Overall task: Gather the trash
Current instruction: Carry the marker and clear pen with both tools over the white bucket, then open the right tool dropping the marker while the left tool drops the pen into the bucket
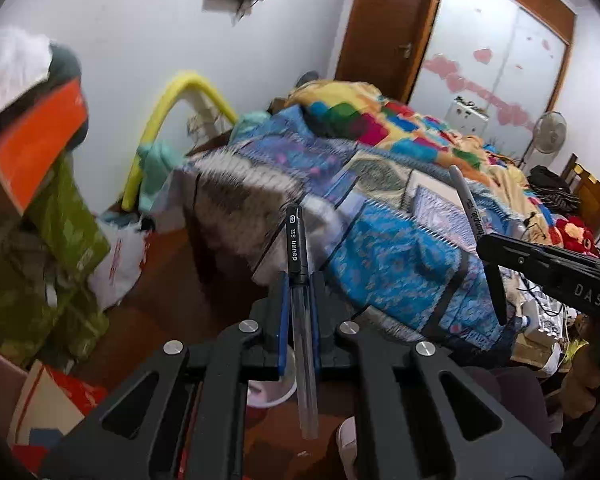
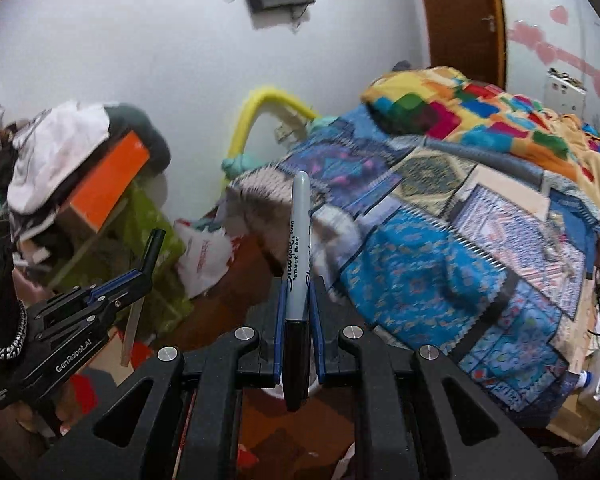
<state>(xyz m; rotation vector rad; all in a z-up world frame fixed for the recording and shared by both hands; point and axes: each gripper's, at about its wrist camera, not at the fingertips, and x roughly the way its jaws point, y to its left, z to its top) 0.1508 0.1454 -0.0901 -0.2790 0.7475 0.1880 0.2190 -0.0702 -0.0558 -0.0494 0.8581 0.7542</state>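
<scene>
Beside the bed [image 1: 400, 248], left jaws clamp a pen [image 1: 300, 280] (capped); right jaws clamp a marker [image 2: 298, 264].

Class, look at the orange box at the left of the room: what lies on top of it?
A crumpled white cloth and a dark bundle lie on top of the orange box. Whatever the cloth covers is hidden.
</scene>
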